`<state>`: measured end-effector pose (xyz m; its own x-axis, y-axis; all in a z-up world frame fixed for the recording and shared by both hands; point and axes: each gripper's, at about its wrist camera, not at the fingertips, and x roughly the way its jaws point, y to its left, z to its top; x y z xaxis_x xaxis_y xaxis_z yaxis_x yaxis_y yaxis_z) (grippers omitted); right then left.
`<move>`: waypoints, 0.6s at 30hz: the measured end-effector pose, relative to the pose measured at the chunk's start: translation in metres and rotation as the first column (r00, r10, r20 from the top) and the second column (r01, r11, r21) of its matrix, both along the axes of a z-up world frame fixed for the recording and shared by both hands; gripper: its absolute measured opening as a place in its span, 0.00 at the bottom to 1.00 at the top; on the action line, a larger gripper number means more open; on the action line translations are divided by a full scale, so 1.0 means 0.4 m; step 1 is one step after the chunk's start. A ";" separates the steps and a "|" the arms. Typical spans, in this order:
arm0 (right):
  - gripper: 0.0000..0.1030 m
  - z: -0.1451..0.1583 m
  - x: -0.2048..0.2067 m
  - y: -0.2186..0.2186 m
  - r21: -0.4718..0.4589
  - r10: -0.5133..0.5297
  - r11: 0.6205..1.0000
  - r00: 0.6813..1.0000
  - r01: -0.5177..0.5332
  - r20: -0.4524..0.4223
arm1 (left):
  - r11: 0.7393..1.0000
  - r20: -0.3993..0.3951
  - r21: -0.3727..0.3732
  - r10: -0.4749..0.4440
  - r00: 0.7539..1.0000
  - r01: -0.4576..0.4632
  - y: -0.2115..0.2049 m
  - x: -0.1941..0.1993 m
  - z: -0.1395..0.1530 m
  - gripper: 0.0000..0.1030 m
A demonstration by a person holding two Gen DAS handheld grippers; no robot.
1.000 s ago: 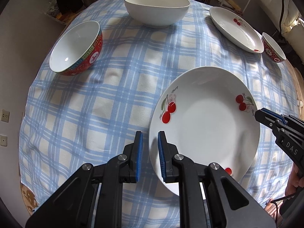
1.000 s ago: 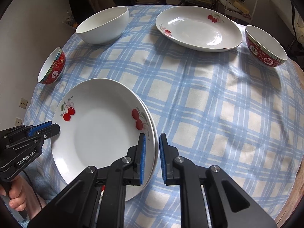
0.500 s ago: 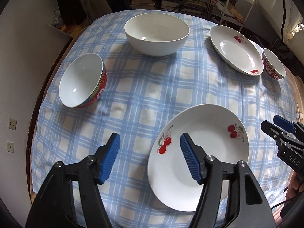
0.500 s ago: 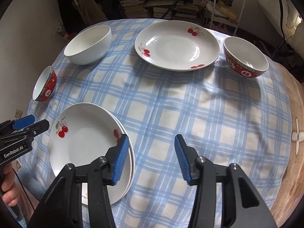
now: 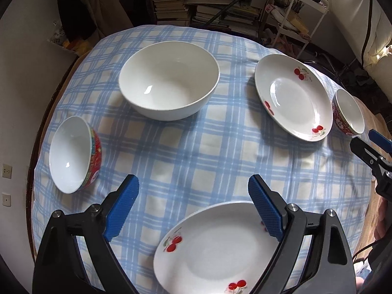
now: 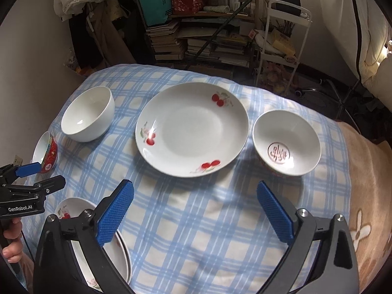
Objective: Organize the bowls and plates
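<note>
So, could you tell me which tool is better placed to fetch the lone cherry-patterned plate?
Probably the right tool: the white cherry-patterned plate lies directly ahead of its open jaws, whereas it sits far off to one side for the left.

Soft right-side daylight, glossy glare spots, dark fisheye corners

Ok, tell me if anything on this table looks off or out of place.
One thing: the red patterned bowl at the left edge of the checked tablecloth seems tipped on its side, though the fisheye may exaggerate it. The other red bowl, white bowl and cherry plates sit flat. No spills or breakage.
</note>
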<state>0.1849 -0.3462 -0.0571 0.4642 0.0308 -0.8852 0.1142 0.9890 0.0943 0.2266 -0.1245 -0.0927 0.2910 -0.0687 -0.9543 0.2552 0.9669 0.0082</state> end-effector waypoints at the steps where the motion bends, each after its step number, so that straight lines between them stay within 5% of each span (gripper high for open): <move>1: 1.00 0.001 0.016 -0.012 -0.005 -0.002 1.000 1.000 0.002 0.001 | 1.000 0.003 -0.002 -0.006 1.000 0.006 -0.017 0.009 -0.003 0.87; 18: 1.00 -0.039 0.251 -0.138 -0.006 0.045 0.999 0.999 -0.045 -0.026 | 1.000 -0.014 -0.012 0.015 1.000 -0.015 -0.174 0.169 -0.054 0.87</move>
